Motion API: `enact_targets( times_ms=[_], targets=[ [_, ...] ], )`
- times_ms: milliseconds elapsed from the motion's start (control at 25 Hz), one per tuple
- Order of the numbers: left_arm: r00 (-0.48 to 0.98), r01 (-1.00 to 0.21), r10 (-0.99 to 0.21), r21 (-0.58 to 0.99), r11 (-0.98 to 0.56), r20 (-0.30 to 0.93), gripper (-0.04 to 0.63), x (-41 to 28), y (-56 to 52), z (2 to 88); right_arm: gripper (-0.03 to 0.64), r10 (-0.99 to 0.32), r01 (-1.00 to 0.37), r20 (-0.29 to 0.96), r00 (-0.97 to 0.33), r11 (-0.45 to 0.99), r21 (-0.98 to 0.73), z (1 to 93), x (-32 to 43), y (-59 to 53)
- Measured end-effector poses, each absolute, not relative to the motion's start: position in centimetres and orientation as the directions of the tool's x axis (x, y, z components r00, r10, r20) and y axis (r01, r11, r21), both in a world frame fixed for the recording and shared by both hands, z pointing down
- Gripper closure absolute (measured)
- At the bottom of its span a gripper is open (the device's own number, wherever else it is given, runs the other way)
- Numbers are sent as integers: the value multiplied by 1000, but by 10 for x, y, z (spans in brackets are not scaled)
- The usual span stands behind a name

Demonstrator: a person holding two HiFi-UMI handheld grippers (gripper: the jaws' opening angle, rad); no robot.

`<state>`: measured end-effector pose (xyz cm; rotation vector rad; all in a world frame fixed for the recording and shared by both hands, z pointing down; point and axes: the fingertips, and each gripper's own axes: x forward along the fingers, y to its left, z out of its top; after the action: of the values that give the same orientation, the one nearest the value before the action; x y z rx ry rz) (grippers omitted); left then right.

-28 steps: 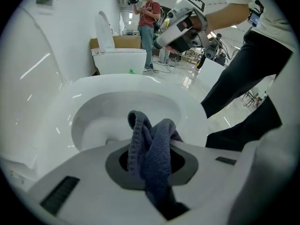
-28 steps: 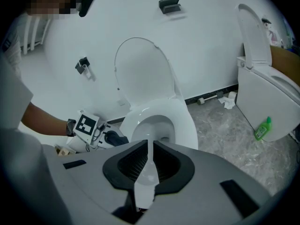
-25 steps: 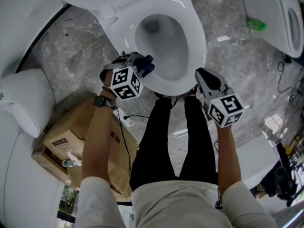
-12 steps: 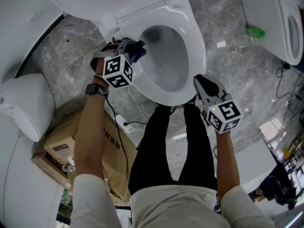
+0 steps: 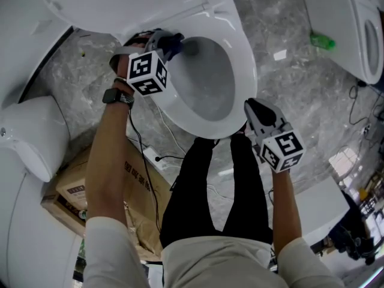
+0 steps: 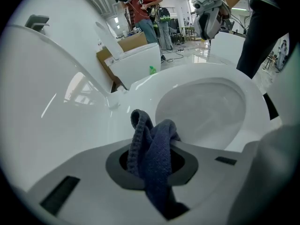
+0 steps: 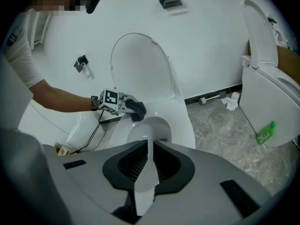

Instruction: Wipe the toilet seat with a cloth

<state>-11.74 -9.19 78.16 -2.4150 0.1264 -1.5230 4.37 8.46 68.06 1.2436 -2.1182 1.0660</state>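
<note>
Navy terry cloth (image 6: pixel 152 144) pinched firmly in the left gripper (image 5: pixel 168 41), bunched and spilling past the jaws so as to put soft fabric, not hard plastic, on the glossy white toilet seat (image 5: pixel 243 71). Down at the back of the rim, just beside the hinge under the raised white lid (image 5: pixel 120 5). Angled steeply, presumably for pressure. Over by the front edge, the right gripper (image 5: pixel 257 110): jaws barely parted, nothing between them, probably parked clear of the wiping path. Plenty of rim to cover yet, by the look of it.
</note>
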Motion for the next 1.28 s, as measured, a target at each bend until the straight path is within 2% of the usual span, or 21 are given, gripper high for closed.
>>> enact_targets(
  times_ms=[400,600,680,880,1080,1280],
  targets=[
    [466,92,-227,-301,-949,855,546,-88,-108,777,560,-564,-892,694,-449,237,-384,680,59,86],
    [508,-11,-272,-309,-951,817,546,-66,-125,773,561,-605,-911,687,-402,195,-362,672,71,90],
    [522,-85,-308,-311,-947,795,546,-60,-132,765,561,-619,-916,681,-392,193,-351,664,76,89],
    [595,-424,-411,-165,-891,691,548,-59,-135,726,560,-635,-917,665,-393,212,-339,636,85,82],
    [577,-639,-534,-65,-766,619,548,-74,-122,658,561,-678,-905,603,-421,269,-329,583,85,57],
    [522,-761,-654,-47,-647,548,548,-85,-86,572,561,-685,-869,536,-494,411,-275,516,76,42]
  ],
)
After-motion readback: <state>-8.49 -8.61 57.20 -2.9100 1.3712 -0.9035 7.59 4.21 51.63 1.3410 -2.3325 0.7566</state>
